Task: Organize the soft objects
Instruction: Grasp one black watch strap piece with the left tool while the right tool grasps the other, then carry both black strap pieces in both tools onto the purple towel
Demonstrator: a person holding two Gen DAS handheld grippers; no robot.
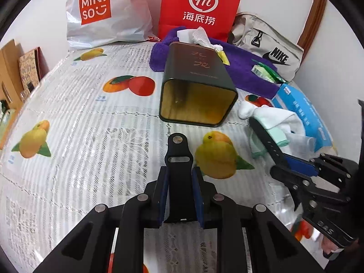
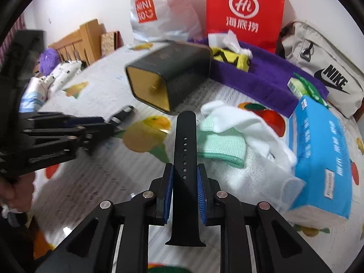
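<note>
My left gripper (image 1: 179, 179) is shut on a short black watch strap piece with a metal stud (image 1: 178, 159), held above the fruit-print tablecloth (image 1: 91, 122). My right gripper (image 2: 185, 182) is shut on a long black watch strap piece with holes (image 2: 184, 150). It also shows in the left wrist view (image 1: 295, 168), at the right. A dark tin with a gold inside (image 1: 198, 91) lies on its side, its opening facing the left gripper; it also shows in the right wrist view (image 2: 170, 77). White and mint socks (image 2: 229, 136) lie right of the tin.
A purple towel (image 1: 245, 72) holds a tissue pack (image 2: 229, 54) and a green packet (image 1: 266, 70). A blue tissue box (image 2: 323, 150), Nike bag (image 1: 268, 45), red paper bag (image 1: 200, 6) and Miniso bag (image 1: 102, 13) stand at the back and right. A wooden headboard (image 2: 79, 41) is at left.
</note>
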